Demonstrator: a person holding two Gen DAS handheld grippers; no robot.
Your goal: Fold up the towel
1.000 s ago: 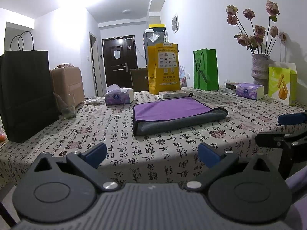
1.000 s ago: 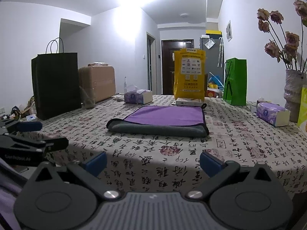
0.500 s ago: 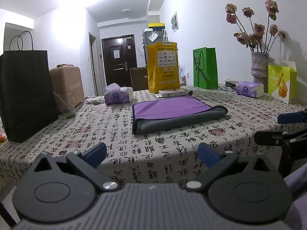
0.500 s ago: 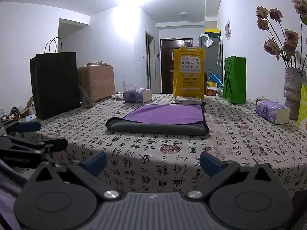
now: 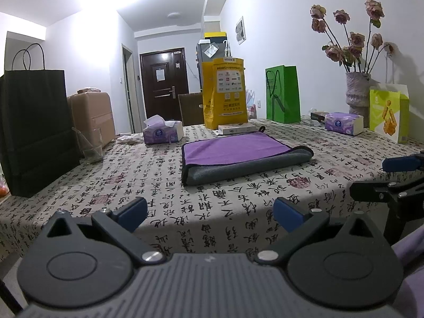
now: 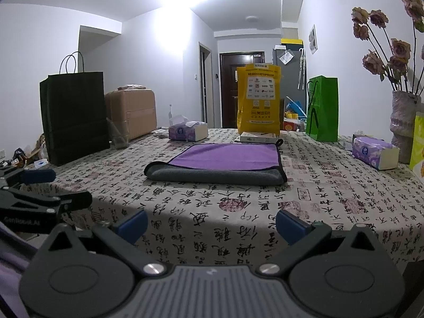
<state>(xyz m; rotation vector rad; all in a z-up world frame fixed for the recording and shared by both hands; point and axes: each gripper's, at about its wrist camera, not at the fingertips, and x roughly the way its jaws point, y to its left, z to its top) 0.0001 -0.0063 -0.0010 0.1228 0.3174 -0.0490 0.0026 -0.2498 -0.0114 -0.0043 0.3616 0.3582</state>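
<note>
A purple-and-grey towel [image 5: 238, 156] is seen lying already doubled over near the middle of the cloth-covered surface [image 5: 132, 185], purple face up, its thick grey fold rolled toward the cameras. The left claw [image 5: 209, 213] and the right claw [image 6: 210, 224] are both held apart and empty at the near edge of the surface, well short of the cloth.

The towel is judged soft, plush and light, likely to sag and drape once lifted, and unlikely to slip from rubber pads. The near corners of the grey fold, one for each claw, are judged the best places to take hold, so that all layers are pinched together. A small hanging loop [image 6: 279, 141] is visible at the far right corner.

The tablecloth is printed with black Chinese calligraphy and red seal marks. Rows of small logos and Chinese characters are carried on the tall yellow bag [image 6: 258, 98], too small to be read. "Genrobot.AI" appears to be lettered, faintly, on the left claw's body in the right wrist view.
</note>
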